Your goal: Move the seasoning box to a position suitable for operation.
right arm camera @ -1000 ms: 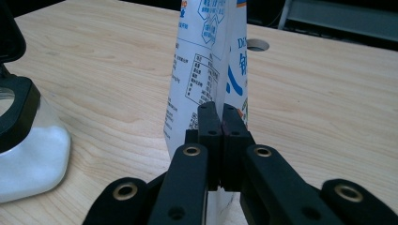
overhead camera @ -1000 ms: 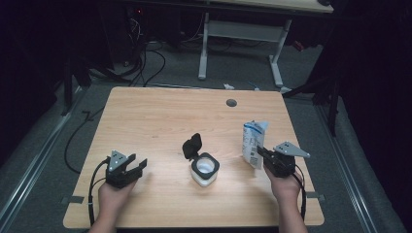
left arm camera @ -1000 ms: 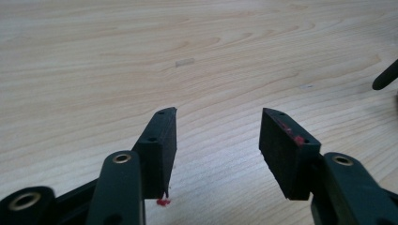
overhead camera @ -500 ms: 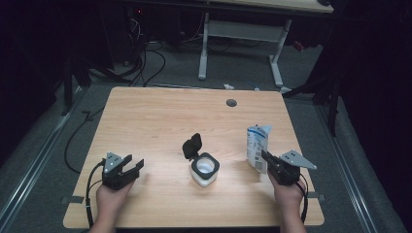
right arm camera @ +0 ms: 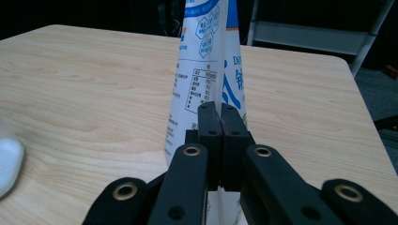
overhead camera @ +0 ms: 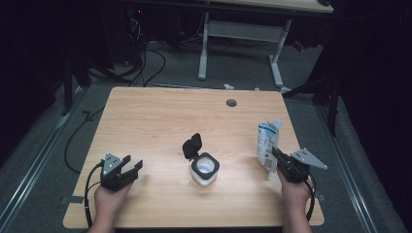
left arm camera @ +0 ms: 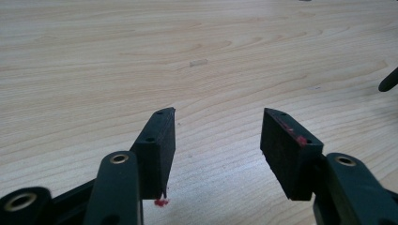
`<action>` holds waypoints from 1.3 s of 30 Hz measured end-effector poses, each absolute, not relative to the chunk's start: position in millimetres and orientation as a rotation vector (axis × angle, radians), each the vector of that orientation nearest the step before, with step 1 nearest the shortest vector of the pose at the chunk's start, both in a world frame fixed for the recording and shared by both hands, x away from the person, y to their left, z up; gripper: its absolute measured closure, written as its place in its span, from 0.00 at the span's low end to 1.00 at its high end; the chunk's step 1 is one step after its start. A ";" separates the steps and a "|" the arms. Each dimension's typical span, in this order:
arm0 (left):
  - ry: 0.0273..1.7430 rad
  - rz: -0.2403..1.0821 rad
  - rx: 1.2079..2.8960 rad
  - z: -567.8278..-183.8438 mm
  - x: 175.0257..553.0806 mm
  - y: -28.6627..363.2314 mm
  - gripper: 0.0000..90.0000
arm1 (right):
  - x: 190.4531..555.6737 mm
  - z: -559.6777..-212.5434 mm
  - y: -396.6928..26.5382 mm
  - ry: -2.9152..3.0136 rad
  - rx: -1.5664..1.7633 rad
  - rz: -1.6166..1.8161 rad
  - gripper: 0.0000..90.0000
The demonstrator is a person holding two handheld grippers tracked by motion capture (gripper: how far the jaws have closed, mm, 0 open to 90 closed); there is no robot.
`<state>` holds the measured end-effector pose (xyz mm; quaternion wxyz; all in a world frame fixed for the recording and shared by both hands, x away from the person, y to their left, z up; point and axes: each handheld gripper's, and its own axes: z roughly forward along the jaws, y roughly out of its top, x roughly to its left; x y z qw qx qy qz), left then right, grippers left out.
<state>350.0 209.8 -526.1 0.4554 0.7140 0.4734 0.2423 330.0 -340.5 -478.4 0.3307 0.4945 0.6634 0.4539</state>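
At table's right edge, pouch [overhead camera: 267,144] pinched low on its edge by right gripper [overhead camera: 278,156], jaws pressed together on the thin film, as seen close-up in right gripper view [right arm camera: 206,70]. Compared w/ a second ago: pouch carried a little outward and lowered, from beside the tub toward the right side of table [overhead camera: 160,116]; now upright, base apparently at or just above the wood, exact contact can't be told. Near centre, white tub [overhead camera: 205,169] standing open, black flip lid [overhead camera: 192,145] tipped back, well apart from pouch. Over at left front, left gripper [overhead camera: 131,167] parked as before, jaws spread, nothing between them, bare wood ahead in left gripper view [left arm camera: 217,136]. Reading of the shift: pouch probably being set aside after work at the tub, or repositioned for a fresh grip; release not yet made. Next likely: settle pouch on its base, open right jaws, then attend to tub lid w/ either hand. Risk: soft pouch may slump or topple once let go, esp. so close to table edge.
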 end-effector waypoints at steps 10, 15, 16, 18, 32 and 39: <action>1.167 0.588 1.759 -526.1 347.9 211.5 0.51 | 338.1 -484.2 -341.6 1.736 1.302 1.182 0.99; 1.140 0.594 1.775 -524.2 348.8 207.9 0.51 | 333.1 -486.9 -345.2 1.735 1.318 1.170 0.99; 1.135 0.596 1.779 -523.8 349.0 207.4 0.51 | 331.7 -487.8 -345.9 1.731 1.320 1.173 0.99; 1.126 0.598 1.786 -523.1 349.6 205.9 0.51 | 329.7 -488.5 -346.3 1.731 1.326 1.174 0.99; 1.110 0.588 1.798 -523.2 352.5 203.1 0.51 | 324.2 -491.2 -344.1 1.754 1.329 1.154 0.95; 1.110 0.584 1.803 -523.5 352.8 203.3 0.51 | 324.8 -491.3 -344.1 1.751 1.332 1.150 0.92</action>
